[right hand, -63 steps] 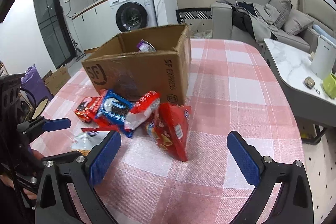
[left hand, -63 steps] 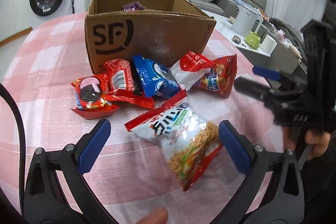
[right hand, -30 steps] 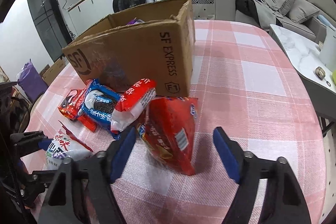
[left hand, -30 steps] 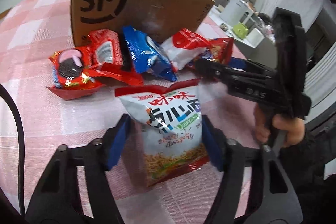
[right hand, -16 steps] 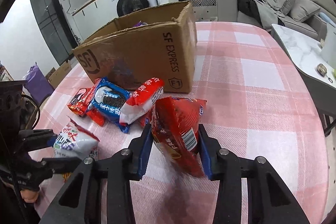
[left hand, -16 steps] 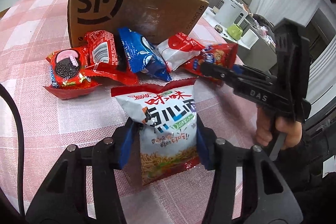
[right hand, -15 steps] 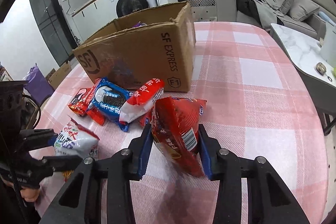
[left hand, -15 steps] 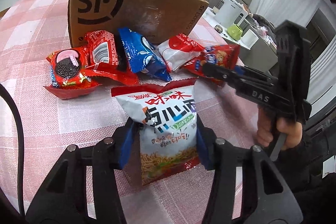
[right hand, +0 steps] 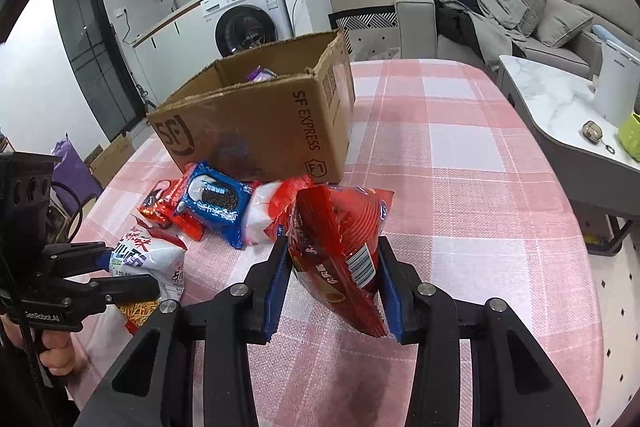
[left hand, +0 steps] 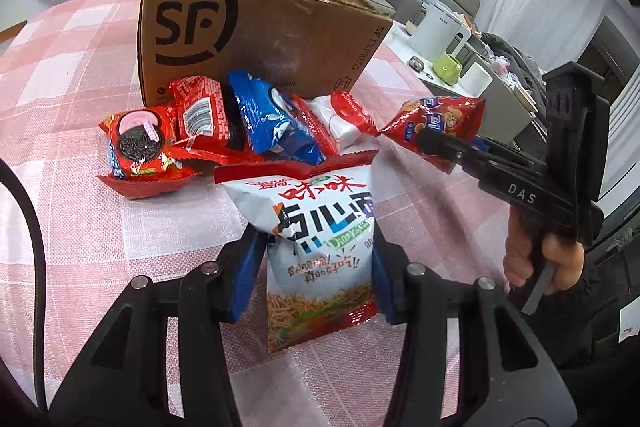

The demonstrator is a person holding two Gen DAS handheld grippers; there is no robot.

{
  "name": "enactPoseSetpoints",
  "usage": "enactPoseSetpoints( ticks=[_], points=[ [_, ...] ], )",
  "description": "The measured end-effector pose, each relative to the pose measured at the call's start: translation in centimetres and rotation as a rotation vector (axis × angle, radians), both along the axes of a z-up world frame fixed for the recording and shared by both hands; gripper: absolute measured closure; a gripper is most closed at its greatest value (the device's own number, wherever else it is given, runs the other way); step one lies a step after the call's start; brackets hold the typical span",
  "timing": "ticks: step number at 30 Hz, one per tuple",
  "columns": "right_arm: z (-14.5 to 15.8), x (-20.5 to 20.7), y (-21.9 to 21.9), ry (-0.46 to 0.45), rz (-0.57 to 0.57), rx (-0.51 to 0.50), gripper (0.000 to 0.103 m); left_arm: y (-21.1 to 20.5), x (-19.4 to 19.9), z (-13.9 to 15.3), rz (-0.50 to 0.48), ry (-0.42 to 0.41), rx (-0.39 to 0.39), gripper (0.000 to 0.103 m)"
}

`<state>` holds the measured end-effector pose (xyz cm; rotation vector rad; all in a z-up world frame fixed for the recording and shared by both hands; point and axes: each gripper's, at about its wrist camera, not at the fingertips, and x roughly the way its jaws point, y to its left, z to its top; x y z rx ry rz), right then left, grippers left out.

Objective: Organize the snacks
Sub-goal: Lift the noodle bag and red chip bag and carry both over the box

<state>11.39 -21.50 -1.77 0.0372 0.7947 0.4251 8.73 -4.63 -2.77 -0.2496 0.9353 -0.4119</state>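
Both claws are busy picking up snacks at the same time. The left gripper (left hand: 314, 273) is squeezed shut on the white crinkly bag of noodle sticks with a red top edge (left hand: 320, 239), its blue pads pressing on both sides of the bag. The right gripper (right hand: 334, 285) is squeezed shut on the shiny red snack bag with a barcode (right hand: 340, 247) and holds it up on its edge.

The brown cardboard box with black SF letters (left hand: 256, 39) stands open just behind the pile, on the pink and white checked tablecloth (right hand: 460, 163). A purple packet (right hand: 260, 74) already lies inside it. The blue cookie pack (left hand: 266, 115), the red cookie packs (left hand: 168, 135) and the white packet with a red end (left hand: 344, 119) lie on the cloth, right against the front of the box.

The next move, I think, is to lift both bags up over the box wall and let them go inside. The bags are soft and slippery, so the squeeze needs to stay firm on the way.

Two seconds ago both claws were wide open and both bags lay flat on the table. The jaws of both have just been closing, each with its bag between them. The red bag now sits higher than half a second ago.
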Motion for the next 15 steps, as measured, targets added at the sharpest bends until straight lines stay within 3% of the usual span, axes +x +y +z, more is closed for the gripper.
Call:
enactPoseSetpoints(
  ticks=[15],
  points=[
    [3.0, -1.7, -0.9, -0.089, 0.001, 0.055, 0.062, 2.5, -2.0, 3.1, 0.025, -0.081, -0.026, 0.060]
  ],
)
